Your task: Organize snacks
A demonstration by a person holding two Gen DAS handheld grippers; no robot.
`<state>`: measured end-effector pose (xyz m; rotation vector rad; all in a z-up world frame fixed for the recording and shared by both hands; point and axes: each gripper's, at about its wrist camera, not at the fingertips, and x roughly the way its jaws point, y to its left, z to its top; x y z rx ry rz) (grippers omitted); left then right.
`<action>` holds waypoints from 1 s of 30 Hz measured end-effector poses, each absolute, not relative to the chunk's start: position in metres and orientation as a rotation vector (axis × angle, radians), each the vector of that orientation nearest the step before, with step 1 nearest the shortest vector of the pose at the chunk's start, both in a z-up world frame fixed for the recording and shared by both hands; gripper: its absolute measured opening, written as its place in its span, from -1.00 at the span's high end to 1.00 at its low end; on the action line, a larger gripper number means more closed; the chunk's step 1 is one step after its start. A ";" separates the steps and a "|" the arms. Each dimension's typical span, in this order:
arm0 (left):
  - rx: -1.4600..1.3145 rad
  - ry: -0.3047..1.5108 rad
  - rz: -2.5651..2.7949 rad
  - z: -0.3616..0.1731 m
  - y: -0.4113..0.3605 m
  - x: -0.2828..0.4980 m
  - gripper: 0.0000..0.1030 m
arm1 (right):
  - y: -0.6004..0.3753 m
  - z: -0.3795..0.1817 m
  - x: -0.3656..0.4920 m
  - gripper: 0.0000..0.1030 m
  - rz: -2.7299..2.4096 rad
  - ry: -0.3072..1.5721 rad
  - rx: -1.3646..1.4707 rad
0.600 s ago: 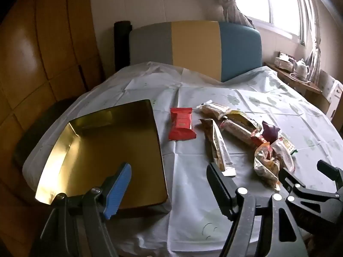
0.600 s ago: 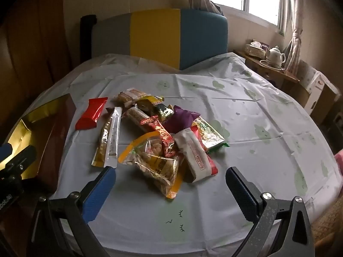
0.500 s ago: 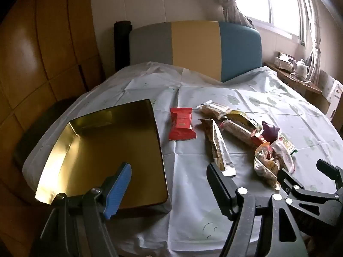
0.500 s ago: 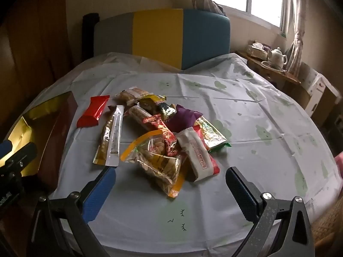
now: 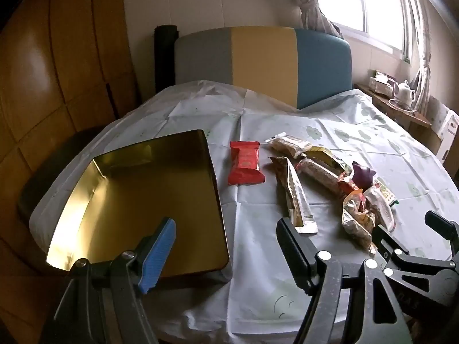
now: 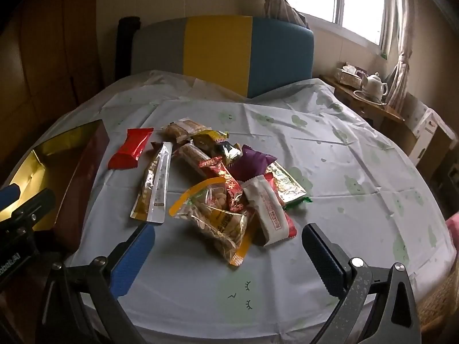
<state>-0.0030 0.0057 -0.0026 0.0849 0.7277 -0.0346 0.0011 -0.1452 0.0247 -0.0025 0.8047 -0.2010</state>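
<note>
Two grippers, left gripper (image 5: 226, 246) and right gripper (image 6: 229, 246), are hovering with fingers wide open, holding nothing. Nothing is changing yet: snacks (image 6: 218, 183) are still lying on the worktop (image 6: 358, 177) beside the empty gold tin (image 5: 137, 197).

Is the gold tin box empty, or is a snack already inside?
Empty: the gold tin box shows only bare shiny floor; the snacks lie outside.
</note>
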 end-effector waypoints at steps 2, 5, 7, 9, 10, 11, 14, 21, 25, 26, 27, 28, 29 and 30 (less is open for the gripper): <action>0.082 0.730 -0.037 -0.003 0.006 -0.003 -0.44 | -0.143 0.025 0.002 -1.00 -0.199 0.804 -0.007; 0.081 0.731 -0.036 -0.002 0.007 -0.003 -0.44 | -0.142 0.026 0.001 -1.00 -0.195 0.803 -0.009; 0.080 0.729 -0.036 -0.002 0.007 -0.003 -0.44 | -0.142 0.026 0.000 -1.00 -0.195 0.800 -0.008; 0.081 0.728 -0.033 -0.001 0.007 -0.003 -0.44 | -0.142 0.027 0.000 -1.00 -0.196 0.796 -0.007; 0.080 0.728 -0.034 -0.002 0.008 -0.003 -0.44 | -0.142 0.028 0.000 -1.00 -0.196 0.794 -0.007; 0.081 0.728 -0.034 -0.002 0.007 -0.003 -0.44 | -0.142 0.028 0.000 -1.00 -0.195 0.794 -0.006; 0.082 0.727 -0.032 -0.001 0.007 -0.004 -0.44 | -0.142 0.029 0.000 -1.00 -0.195 0.797 -0.006; 0.081 0.726 -0.033 0.000 0.008 -0.004 -0.44 | -0.141 0.030 -0.001 -1.00 -0.194 0.793 -0.007; 0.081 0.727 -0.032 0.000 0.008 -0.004 -0.44 | -0.141 0.030 -0.001 -1.00 -0.195 0.792 -0.007; 0.081 0.727 -0.032 0.000 0.008 -0.004 -0.44 | -0.141 0.030 -0.001 -1.00 -0.195 0.790 -0.006; 0.081 0.726 -0.032 0.000 0.008 -0.004 -0.44 | -0.141 0.030 -0.001 -1.00 -0.196 0.789 -0.005; 0.080 0.726 -0.033 0.000 0.008 -0.004 -0.44 | -0.142 0.031 -0.001 -1.00 -0.197 0.788 -0.005; 0.080 0.726 -0.033 0.001 0.008 -0.005 -0.44 | -0.142 0.031 -0.001 -1.00 -0.197 0.787 -0.005; 0.081 0.725 -0.033 0.001 0.008 -0.005 -0.44 | -0.142 0.031 -0.002 -1.00 -0.196 0.786 -0.004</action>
